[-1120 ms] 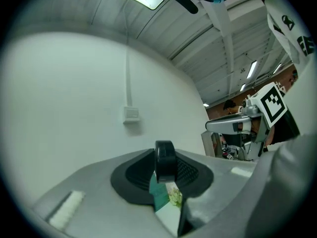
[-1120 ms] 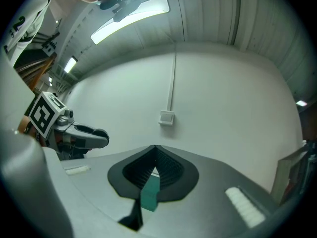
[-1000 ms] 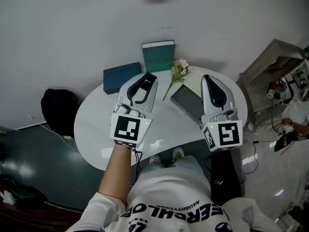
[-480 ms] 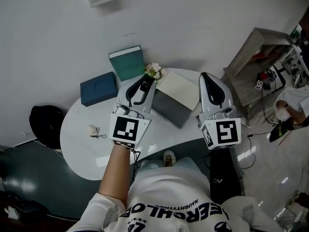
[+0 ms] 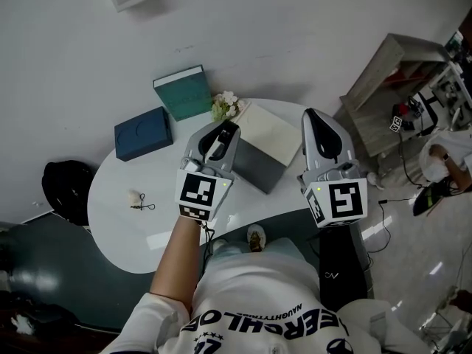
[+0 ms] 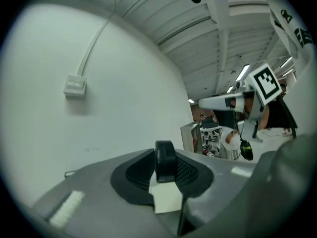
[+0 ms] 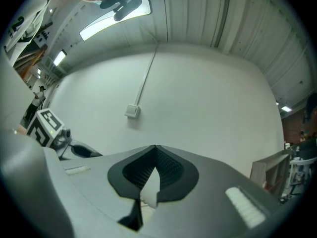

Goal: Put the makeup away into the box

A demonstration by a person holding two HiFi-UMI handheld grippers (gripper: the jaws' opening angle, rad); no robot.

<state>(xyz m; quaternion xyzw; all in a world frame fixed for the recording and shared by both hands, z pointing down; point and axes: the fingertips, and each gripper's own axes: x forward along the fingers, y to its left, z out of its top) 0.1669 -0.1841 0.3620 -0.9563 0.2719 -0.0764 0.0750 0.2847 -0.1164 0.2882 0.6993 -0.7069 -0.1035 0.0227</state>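
left jaws: my left gripper (image 5: 220, 135) is clamped on a small black makeup piece (image 6: 165, 160), which stands upright between the jaws. That camera is aimed at the wall, so no box shows in it.
right jaws: my right gripper (image 5: 315, 118) has its jaws pressed together with nothing in them. It hangs near the right edge of the table (image 5: 118, 220).
the box: grey box (image 5: 254, 167), sitting on the table just right of my left gripper. Its pale lid (image 5: 271, 133) looks flipped back, but I can't see inside from up here.
where the makeup is: up in the air in my left jaws, beside the box and not in it yet.
other stuff: blue box (image 5: 141, 133), teal box (image 5: 183, 93) and some flowers (image 5: 225, 106) at the back. There's also a small pale thing (image 5: 135, 196) way off on the left of the table, maybe more makeup, too small to say.
step: I'd call this the carry, with the piece picked up and on its way to the box.
next move: slide left over the opening, tip the jaws down, get low, then let go so it doesn't bounce out.
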